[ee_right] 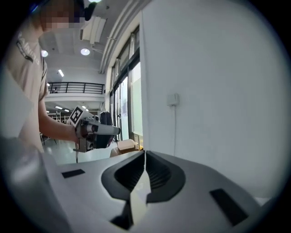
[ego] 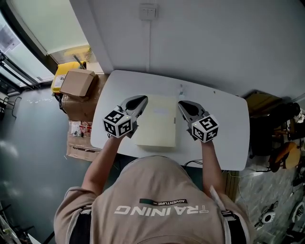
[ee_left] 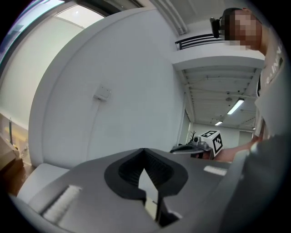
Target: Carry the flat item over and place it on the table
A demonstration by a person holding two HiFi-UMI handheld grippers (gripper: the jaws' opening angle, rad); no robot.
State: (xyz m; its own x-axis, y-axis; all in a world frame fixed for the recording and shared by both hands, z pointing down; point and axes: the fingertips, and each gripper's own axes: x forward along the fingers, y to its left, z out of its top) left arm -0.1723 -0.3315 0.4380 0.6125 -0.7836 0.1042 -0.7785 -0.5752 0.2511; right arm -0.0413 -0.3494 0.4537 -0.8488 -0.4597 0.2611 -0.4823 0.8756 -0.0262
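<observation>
A flat cream rectangle, the flat item point(ego: 157, 121), lies on the white table point(ego: 224, 128) near its front edge. My left gripper point(ego: 143, 99) sits at its left far corner and my right gripper point(ego: 181, 104) at its right far corner, both pointing forward and slightly inward. In the left gripper view my left gripper point(ee_left: 144, 150) has its tips touching, and only a pale sliver shows through the slot behind them. My right gripper point(ee_right: 145, 151) looks the same in its own view. Each gripper view shows the other gripper: the right gripper point(ee_left: 202, 145) and the left gripper point(ee_right: 97, 132).
A white wall with a switch point(ego: 147, 12) and a hanging cable point(ego: 150, 43) stands behind the table. Cardboard boxes point(ego: 76, 83) and a yellow case point(ego: 64, 71) are stacked to the table's left. Dark furniture point(ego: 274, 128) stands to its right.
</observation>
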